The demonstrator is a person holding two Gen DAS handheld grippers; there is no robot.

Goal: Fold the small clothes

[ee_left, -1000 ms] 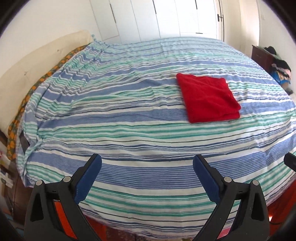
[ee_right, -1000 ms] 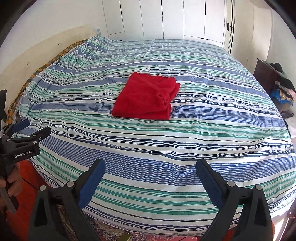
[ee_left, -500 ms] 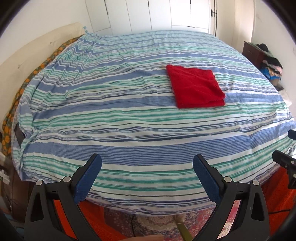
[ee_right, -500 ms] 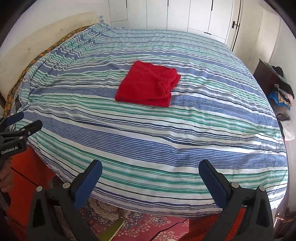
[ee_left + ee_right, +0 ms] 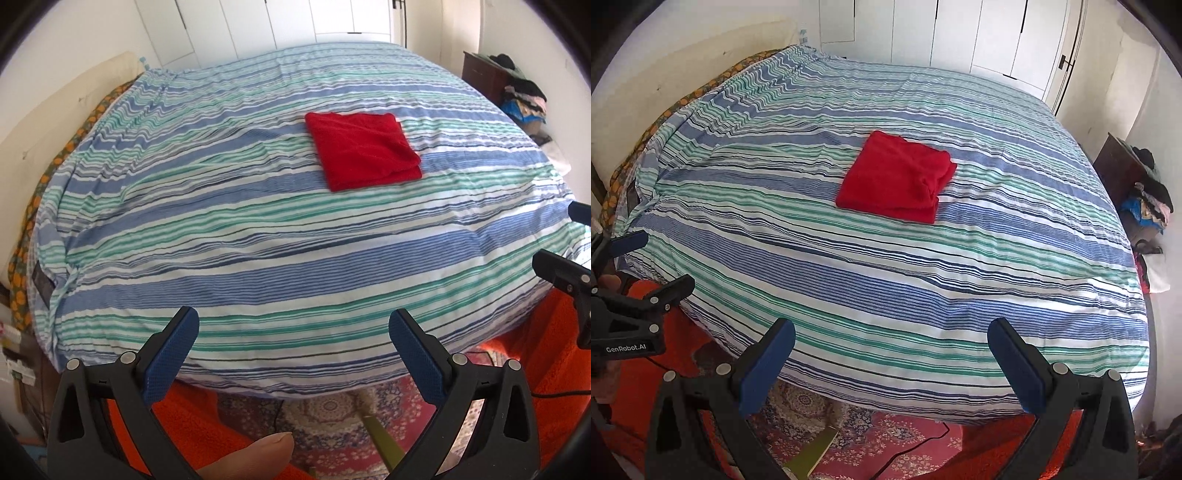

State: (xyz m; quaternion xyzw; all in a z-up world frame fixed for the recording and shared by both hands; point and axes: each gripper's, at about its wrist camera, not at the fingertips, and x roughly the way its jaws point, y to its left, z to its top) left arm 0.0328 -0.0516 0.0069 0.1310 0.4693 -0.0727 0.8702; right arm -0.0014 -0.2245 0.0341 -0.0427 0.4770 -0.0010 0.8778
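Both hand-held grippers are held back off the near edge of the bed point(image 5: 258, 258), above the floor, and neither touches any cloth. Left hand-held gripper point(image 5: 293, 328): blue-padded fingers point(image 5: 173, 354) spread wide, released, nothing between them; it also shows at the left edge of the right wrist view point(image 5: 631, 266), a hand behind it. Right hand-held gripper point(image 5: 892, 339): fingers point(image 5: 1015, 362) likewise spread wide, released and empty; part of it enters the right edge of the left wrist view point(image 5: 565, 251). The red garment point(image 5: 364, 149) lies folded into a compact, roughly square packet on the bed, about mid-width and toward the far half of the mattress, well apart from both grippers. In the right wrist view the red garment point(image 5: 899, 179) shows stacked layers along its near edge and some bunching at its right corner; its left edge lies flat. The bed cover is striped blue, green and white, with shallow wrinkles. White wardrobe doors point(image 5: 960, 33) stand behind the bed. A dark nightstand point(image 5: 1119, 173) to the right carries a heap of mixed clothes point(image 5: 1152, 199). On the floor near the bed foot lie a patterned rug point(image 5: 332, 417) and orange fabric point(image 5: 546, 354). A fingertip point(image 5: 258, 454) intrudes at the bottom of the left wrist view.
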